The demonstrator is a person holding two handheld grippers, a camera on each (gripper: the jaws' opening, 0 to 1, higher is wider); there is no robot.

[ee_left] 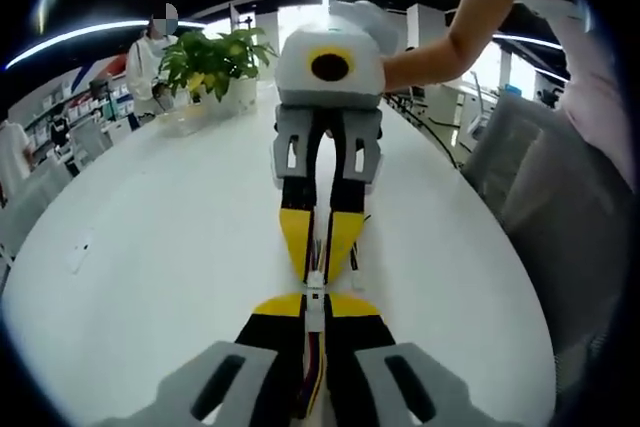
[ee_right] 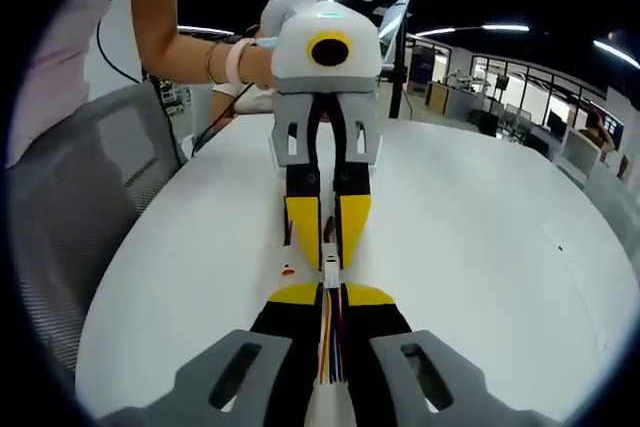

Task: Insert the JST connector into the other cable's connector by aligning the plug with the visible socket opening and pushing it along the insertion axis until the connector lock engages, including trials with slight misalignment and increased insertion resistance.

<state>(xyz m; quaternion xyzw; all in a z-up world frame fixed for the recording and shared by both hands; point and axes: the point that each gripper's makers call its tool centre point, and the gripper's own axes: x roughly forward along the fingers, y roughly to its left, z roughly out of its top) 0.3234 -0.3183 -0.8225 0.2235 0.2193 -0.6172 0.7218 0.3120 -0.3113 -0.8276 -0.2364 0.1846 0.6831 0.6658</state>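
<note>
Both tools grip joined connectors (tip to tip).

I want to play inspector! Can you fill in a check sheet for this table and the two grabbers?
Surface: white table, mostly bare.
Job's things: two white JST connectors meet tip to tip between the grippers; lock state cannot be told.
Clutter: small paper scrap; small red-and-white piece.
Grippers: left gripper shut on its cable; right gripper shut on its cable.
Cables: coloured wires run back between the jaws.
Surroundings: potted plant, grey chair, office desks, a person standing.
</note>
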